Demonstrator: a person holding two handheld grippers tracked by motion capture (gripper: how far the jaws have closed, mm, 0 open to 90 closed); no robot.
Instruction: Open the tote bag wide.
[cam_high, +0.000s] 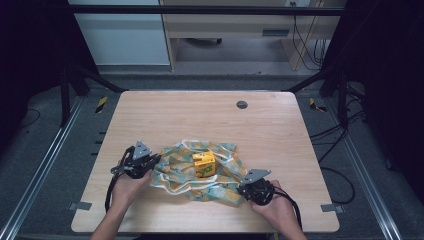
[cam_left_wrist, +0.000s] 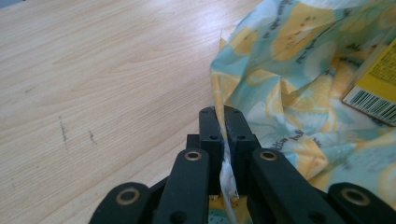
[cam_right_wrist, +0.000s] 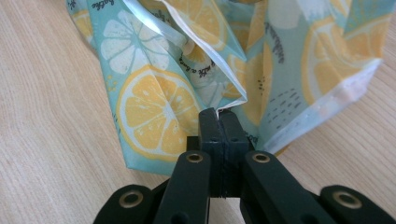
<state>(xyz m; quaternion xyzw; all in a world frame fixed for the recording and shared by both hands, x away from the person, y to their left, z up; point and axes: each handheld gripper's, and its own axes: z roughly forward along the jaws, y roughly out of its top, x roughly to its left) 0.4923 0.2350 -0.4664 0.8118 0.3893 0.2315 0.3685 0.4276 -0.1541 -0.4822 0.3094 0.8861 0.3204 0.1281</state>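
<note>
The lemon-print cloth (cam_high: 200, 172) lies rumpled at the table's (cam_high: 165, 115) six o'clock side, a yellow box (cam_high: 204, 164) resting on it. Left gripper (cam_high: 152, 161) pinches its nine o'clock edge; right gripper (cam_high: 241, 188) pinches its four o'clock edge.

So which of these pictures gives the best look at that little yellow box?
The high view: the whole yellow box sits on the lemon-print cloth. The left gripper view catches one corner with a barcode; the right gripper view shows cloth pinched in the jaws.
</note>
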